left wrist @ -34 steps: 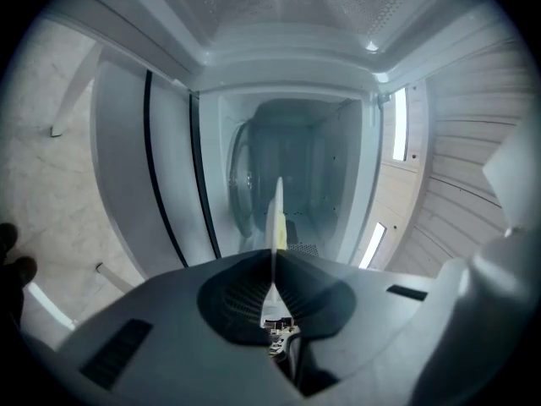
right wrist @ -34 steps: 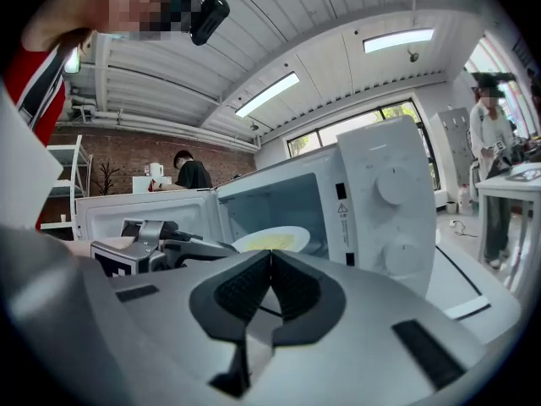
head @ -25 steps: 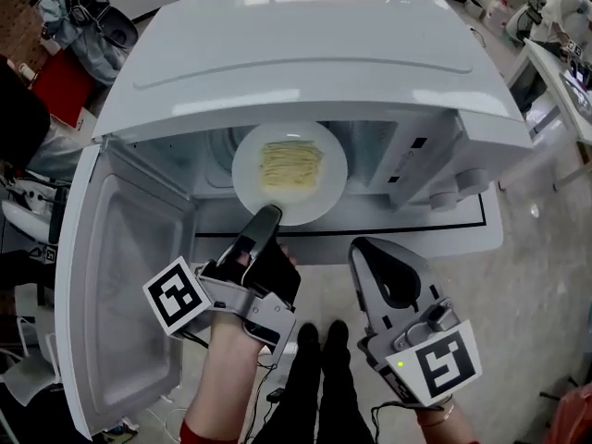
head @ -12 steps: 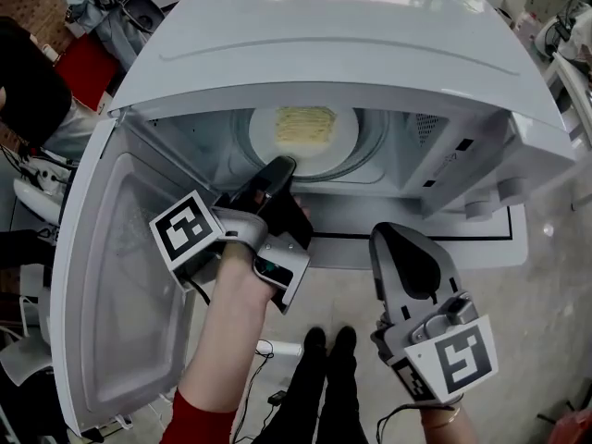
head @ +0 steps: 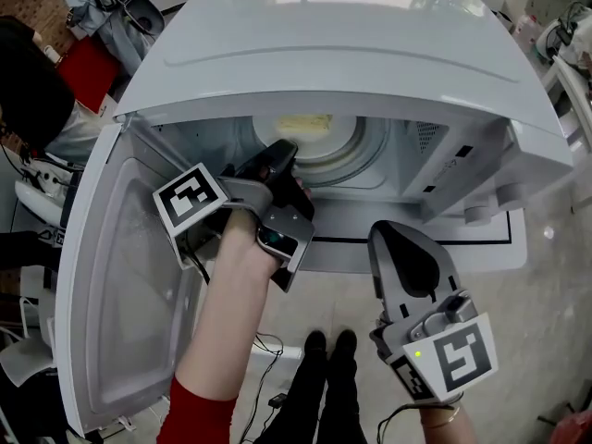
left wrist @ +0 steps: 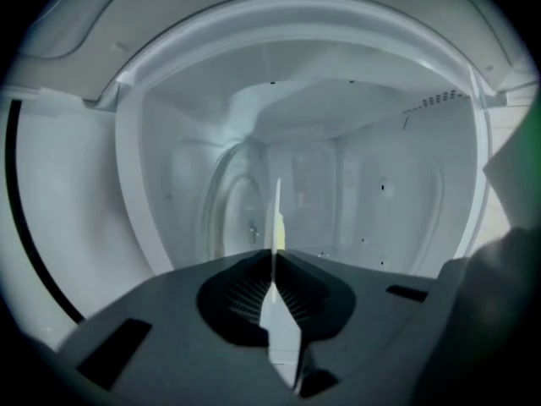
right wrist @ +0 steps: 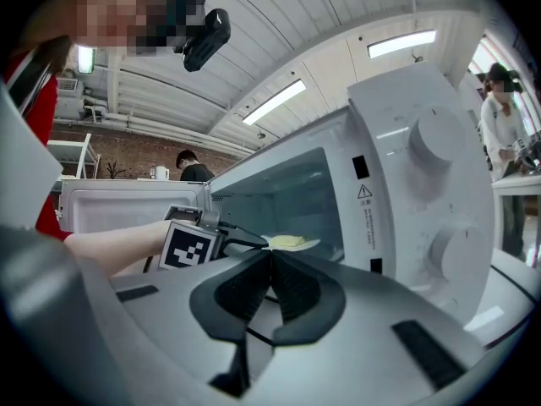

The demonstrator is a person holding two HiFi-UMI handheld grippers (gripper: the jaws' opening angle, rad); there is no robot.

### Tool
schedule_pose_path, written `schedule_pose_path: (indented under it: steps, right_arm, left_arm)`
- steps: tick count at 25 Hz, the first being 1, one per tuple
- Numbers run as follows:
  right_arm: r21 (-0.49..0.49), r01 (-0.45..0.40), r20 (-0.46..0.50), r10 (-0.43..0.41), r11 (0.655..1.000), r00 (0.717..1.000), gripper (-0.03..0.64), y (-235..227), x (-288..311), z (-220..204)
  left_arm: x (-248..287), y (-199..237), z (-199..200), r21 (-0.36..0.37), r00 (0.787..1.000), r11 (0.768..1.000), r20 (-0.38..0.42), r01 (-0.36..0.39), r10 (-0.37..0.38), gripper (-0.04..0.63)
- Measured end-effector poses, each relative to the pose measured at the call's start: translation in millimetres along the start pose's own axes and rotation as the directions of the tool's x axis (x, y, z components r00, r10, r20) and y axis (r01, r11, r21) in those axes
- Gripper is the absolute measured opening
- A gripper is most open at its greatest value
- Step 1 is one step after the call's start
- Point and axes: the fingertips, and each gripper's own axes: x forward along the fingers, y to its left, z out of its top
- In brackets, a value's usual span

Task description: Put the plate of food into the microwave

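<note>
The white plate [head: 326,126] of yellow noodles [head: 305,121] is inside the open white microwave [head: 342,54], over the glass turntable [head: 361,151]; the oven's top hides most of it. My left gripper [head: 282,153] reaches into the cavity, shut on the plate's near rim. In the left gripper view the plate [left wrist: 276,214] shows edge-on between the closed pads [left wrist: 269,311]. The right gripper view shows the plate [right wrist: 292,244] level inside the oven. My right gripper [head: 390,234] hangs in front of the oven, shut with nothing in it.
The microwave door [head: 120,285] stands swung open at the left, beside my left forearm [head: 227,322]. The control panel with two knobs [right wrist: 431,142] is at the right of the cavity. Bags and cables [head: 102,7] lie on the floor at far left.
My left gripper has pushed forward with the plate, from the oven's threshold into the cavity. The right gripper has stayed about where it was.
</note>
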Motion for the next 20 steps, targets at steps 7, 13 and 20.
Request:
schedule_pose_path:
  steps: [7, 13, 20]
  right_arm:
    - [-0.019, 0.017, -0.031, -0.017, 1.000, 0.999, 0.015, -3.8, -0.7, 3.1]
    - [-0.011, 0.001, 0.024, -0.001, 1.000, 1.000, 0.015, -2.2, 4.7, 16.6]
    - [-0.014, 0.015, 0.001, -0.015, 1.000, 1.000, 0.015, -5.2, 3.2, 16.4]
  left_arm:
    - [9.5, -0.1, -3.9, -0.017, 0.998, 0.999, -0.036, -0.044, 0.043, 0.026]
    - [14.2, 0.0, -4.4, -0.011, 0.996, 0.997, -0.046, -0.071, 0.070, 0.032]
    - [13.0, -3.2, -2.7, 0.094, 0.989, 0.987, -0.055, -0.131, 0.137, 0.077]
